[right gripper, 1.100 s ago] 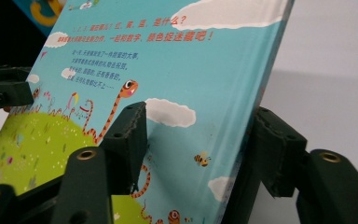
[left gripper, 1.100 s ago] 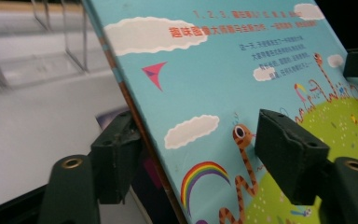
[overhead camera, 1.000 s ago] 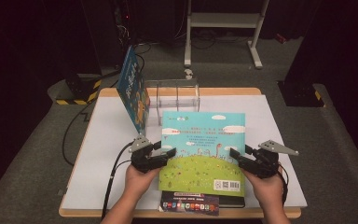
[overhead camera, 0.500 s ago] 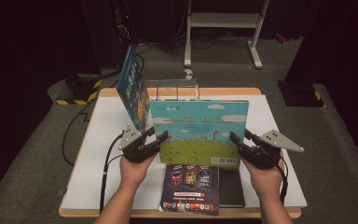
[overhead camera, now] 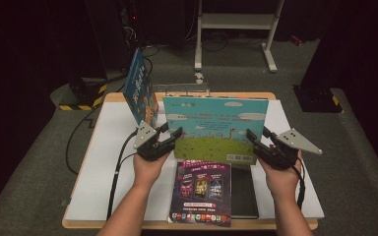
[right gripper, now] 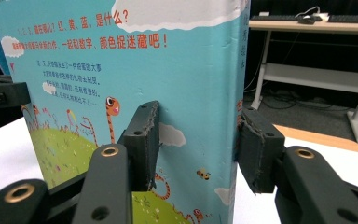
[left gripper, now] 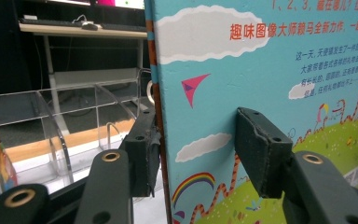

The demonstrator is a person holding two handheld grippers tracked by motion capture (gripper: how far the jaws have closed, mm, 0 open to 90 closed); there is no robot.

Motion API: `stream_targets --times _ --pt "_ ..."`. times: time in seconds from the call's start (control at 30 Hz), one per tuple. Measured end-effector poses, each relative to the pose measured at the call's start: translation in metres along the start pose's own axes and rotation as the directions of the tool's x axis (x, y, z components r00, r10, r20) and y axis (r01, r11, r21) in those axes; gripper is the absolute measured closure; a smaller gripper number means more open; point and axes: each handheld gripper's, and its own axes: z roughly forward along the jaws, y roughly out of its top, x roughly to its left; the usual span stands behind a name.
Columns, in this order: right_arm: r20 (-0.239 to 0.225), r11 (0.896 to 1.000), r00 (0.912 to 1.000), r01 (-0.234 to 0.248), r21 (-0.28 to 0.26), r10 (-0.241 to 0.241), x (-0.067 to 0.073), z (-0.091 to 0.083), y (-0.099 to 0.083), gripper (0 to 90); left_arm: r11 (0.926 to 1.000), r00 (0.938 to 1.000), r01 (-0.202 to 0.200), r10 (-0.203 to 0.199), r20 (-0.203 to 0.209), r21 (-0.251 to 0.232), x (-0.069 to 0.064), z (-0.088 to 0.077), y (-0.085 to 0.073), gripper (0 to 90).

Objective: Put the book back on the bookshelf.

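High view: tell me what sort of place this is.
Probably a lab or studio set up for recording, not a home: a white-topped table stands alone on grey carpet, dark curtains surround it, and yellow-and-black hazard tape marks cabling on the floor. A desk with a keyboard stands behind.

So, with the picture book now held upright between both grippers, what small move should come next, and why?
Probably carry the picture book a little further forward, toward the clear rack behind it. The left gripper and right gripper each clamp one side edge, so the book stands upright above the table. The rack's slots look free, and another book already leans there.
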Motion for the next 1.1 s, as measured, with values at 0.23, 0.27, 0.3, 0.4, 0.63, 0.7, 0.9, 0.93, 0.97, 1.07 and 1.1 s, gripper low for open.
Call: stream_targets --times 0.23,0.27,0.3,0.4,0.63,0.7,0.9,0.93,0.97,1.07,1.1 --pt "-0.008 1.000 1.0000 0.003 0.006 -0.003 -0.001 0.000 -0.012 52.6 0.9993 0.9993 -0.037 0.037 0.007 -0.006 -0.002 -0.004 -0.010 50.6" --pt "-0.013 1.000 0.9999 0.010 -0.016 -0.010 0.000 -0.004 -0.015 52.3 0.9988 0.9989 -0.047 0.047 0.009 -0.012 -0.003 -0.006 -0.010 50.3" --pt "-0.017 1.000 0.9998 0.010 -0.024 -0.010 0.001 -0.006 -0.017 52.0 0.9983 0.9983 -0.057 0.057 0.012 -0.016 -0.005 -0.008 -0.011 49.9" --pt "-0.054 0.999 0.9985 0.001 -0.041 -0.004 0.006 -0.018 -0.021 50.4 0.9971 0.9974 -0.071 0.071 0.015 -0.028 -0.009 -0.016 -0.014 47.0" --pt "-0.147 0.998 0.9891 -0.008 -0.066 -0.001 0.009 -0.028 -0.016 31.3 0.9969 0.9980 -0.061 0.062 0.014 -0.049 -0.010 -0.026 -0.015 40.0" --pt "-0.187 0.999 0.9822 0.004 -0.054 -0.014 0.011 -0.025 -0.010 34.7 0.9972 0.9980 -0.061 0.062 0.017 -0.043 -0.009 -0.026 -0.015 39.3" --pt "-0.241 0.997 0.9675 0.066 -0.048 -0.076 0.019 -0.022 -0.001 47.3 0.9987 0.9988 -0.047 0.047 0.008 -0.020 -0.002 -0.035 -0.020 39.0" --pt "-0.274 0.997 0.9593 0.060 -0.038 -0.068 0.018 -0.022 0.000 50.9 0.9989 0.9989 -0.045 0.045 0.008 -0.015 0.000 -0.040 -0.023 39.1" --pt "-0.294 0.997 0.9530 0.066 -0.038 -0.075 0.018 -0.024 0.000 55.1 0.9988 0.9988 -0.049 0.049 0.006 -0.010 0.002 -0.043 -0.025 39.1" --pt "-0.329 0.994 0.9380 0.104 -0.037 -0.111 0.023 -0.026 0.001 70.8 0.9999 0.9999 -0.012 0.012 -0.008 0.002 0.012 -0.057 -0.035 39.4" --pt "-0.363 0.993 0.9242 0.111 -0.042 -0.118 0.026 -0.025 0.000 79.4 1.0000 0.9999 -0.004 0.004 -0.013 0.002 0.014 -0.060 -0.036 39.5"
